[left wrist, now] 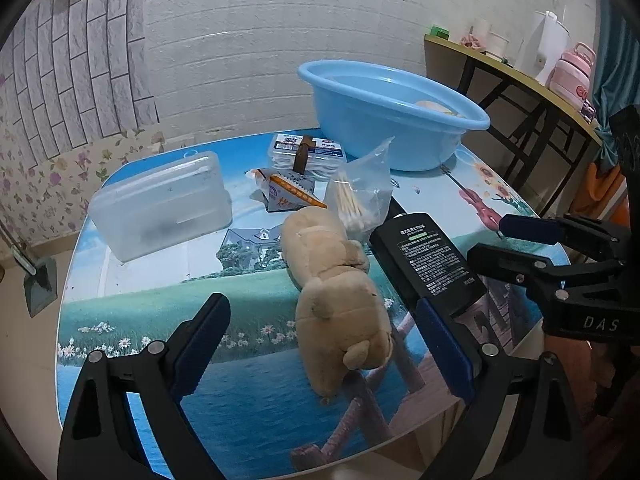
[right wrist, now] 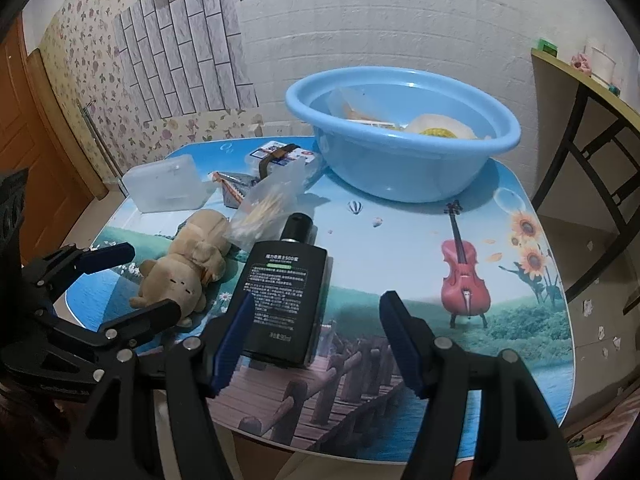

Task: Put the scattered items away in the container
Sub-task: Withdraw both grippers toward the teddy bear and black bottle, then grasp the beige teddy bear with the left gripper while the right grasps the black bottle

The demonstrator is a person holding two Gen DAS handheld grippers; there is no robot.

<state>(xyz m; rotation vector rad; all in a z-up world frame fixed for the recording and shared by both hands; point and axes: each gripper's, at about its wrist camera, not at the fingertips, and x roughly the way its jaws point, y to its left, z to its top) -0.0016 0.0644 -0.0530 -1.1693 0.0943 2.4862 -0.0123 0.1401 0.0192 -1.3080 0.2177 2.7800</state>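
Observation:
A blue basin (left wrist: pixel 384 120) (right wrist: pixel 400 152) stands at the table's far side with a few items inside. A tan plush toy (left wrist: pixel 336 292) (right wrist: pixel 188 268) lies on the table, between the open jaws of my left gripper (left wrist: pixel 320 344). A black bottle (left wrist: pixel 432 260) (right wrist: pixel 286 296) lies flat just ahead of my open right gripper (right wrist: pixel 316 320), nearer its left finger. A bag of cotton swabs (left wrist: pixel 360 196) (right wrist: pixel 268 204), a snack packet (left wrist: pixel 288 194), a tissue pack (left wrist: pixel 304 152) and a clear plastic box (left wrist: pixel 160 204) (right wrist: pixel 166 186) lie behind.
The printed table (right wrist: pixel 500 280) ends close to both grippers at its front edge. A side table (left wrist: pixel 520 76) with a pink flask and a white kettle stands at the right. The wall is right behind the basin.

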